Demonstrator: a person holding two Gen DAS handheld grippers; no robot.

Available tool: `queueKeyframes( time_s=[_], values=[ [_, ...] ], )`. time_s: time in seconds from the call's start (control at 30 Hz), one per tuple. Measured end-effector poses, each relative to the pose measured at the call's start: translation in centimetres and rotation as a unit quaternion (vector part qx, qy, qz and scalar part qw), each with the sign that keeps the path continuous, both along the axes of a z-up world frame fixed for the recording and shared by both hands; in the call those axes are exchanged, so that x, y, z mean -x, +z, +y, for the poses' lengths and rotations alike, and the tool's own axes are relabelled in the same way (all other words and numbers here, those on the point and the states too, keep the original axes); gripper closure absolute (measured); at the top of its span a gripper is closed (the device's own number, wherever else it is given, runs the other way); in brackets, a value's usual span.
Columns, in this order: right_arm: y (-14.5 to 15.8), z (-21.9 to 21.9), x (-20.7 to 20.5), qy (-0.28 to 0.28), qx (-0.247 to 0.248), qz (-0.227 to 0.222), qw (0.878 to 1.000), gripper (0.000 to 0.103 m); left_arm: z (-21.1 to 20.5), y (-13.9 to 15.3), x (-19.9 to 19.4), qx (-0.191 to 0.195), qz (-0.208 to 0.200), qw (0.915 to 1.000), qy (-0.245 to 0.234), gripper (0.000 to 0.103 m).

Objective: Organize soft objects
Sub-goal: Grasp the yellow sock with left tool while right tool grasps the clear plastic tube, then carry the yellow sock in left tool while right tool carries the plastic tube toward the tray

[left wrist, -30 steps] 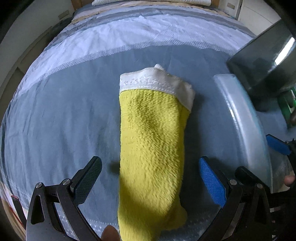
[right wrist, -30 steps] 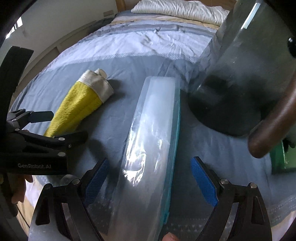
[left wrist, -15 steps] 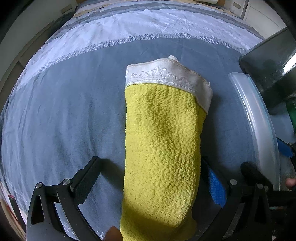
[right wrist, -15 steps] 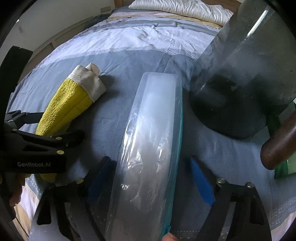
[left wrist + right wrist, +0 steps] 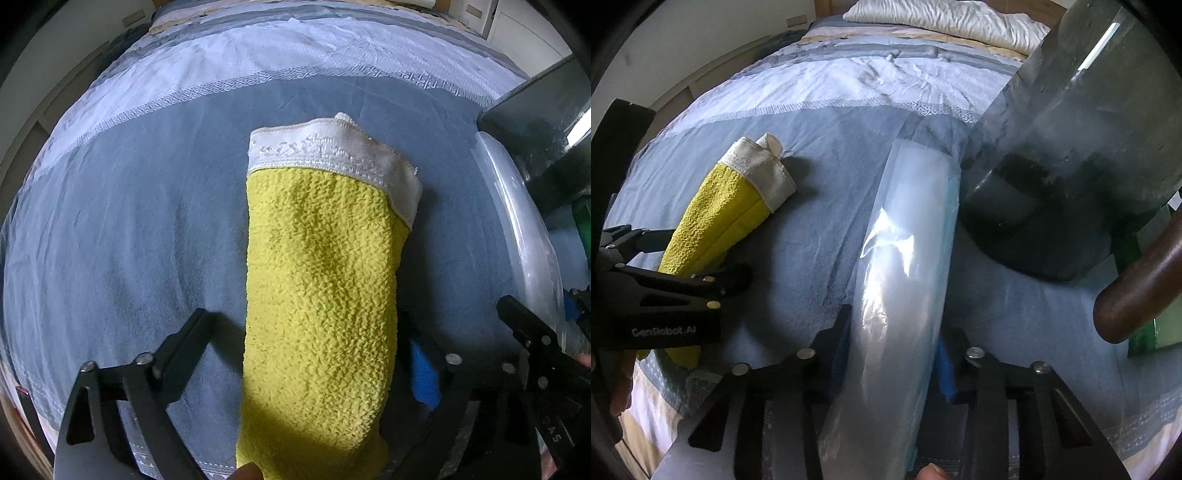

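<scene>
A rolled yellow towel [image 5: 321,280] with a white border lies on the blue-grey bed cover [image 5: 129,221]. My left gripper [image 5: 308,332] straddles its near half, jaws closing; a strip of cover still shows between the left finger and the towel. The towel [image 5: 716,221] also shows at the left of the right wrist view, under the left gripper's black frame. A clear plastic bag [image 5: 901,277] with a teal edge stands on its edge to the right of the towel. My right gripper [image 5: 894,332] is closing on it, and both blue pads touch its sides.
A dark translucent bin [image 5: 1052,166] lies just right of the bag. A brown wooden rail [image 5: 1137,280] and something green [image 5: 1145,332] are at the far right. A white pillow [image 5: 942,18] lies at the head of the bed.
Both grippers have narrowed. The left fingers came in towards the towel's sides. The right fingers closed from wide apart onto the plastic bag.
</scene>
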State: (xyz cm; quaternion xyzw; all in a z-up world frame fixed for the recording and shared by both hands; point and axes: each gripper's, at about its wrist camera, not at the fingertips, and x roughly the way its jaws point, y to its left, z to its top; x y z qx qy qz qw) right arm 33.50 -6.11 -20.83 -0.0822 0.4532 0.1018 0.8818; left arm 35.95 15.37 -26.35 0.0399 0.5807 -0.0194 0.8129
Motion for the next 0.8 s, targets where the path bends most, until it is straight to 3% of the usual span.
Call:
queueKeyframes(
  time_s=[0.03,0.1,0.17,0.23,0.47,0.8],
  values=[
    [0.0,0.0,0.1,0.002,-0.001,-0.001,1.0,0.079,-0.1,0.2,-0.1,0.002,-0.001,1.0,0.0,0.027],
    [0.2,0.0,0.3,0.004,0.001,-0.006,1.0,0.087,-0.3,0.5,-0.2,0.007,-0.004,1.0,-0.004,0.044],
    [0.3,0.1,0.5,0.007,0.002,-0.009,1.0,0.091,-0.5,0.8,-0.2,0.01,-0.005,0.9999,-0.009,0.069],
    [0.4,0.1,0.7,0.01,0.006,-0.013,1.0,0.096,-0.8,1.0,-0.2,0.008,-0.009,0.9999,-0.013,0.082],
    [1.3,0.1,1.6,0.021,0.014,-0.033,0.999,0.099,-0.7,2.0,0.3,0.015,-0.034,0.9993,0.001,0.087],
    [4.0,-0.7,4.2,0.051,0.0,-0.059,0.997,0.099,0.4,6.0,2.2,0.008,-0.072,0.9968,0.033,0.087]
  ],
)
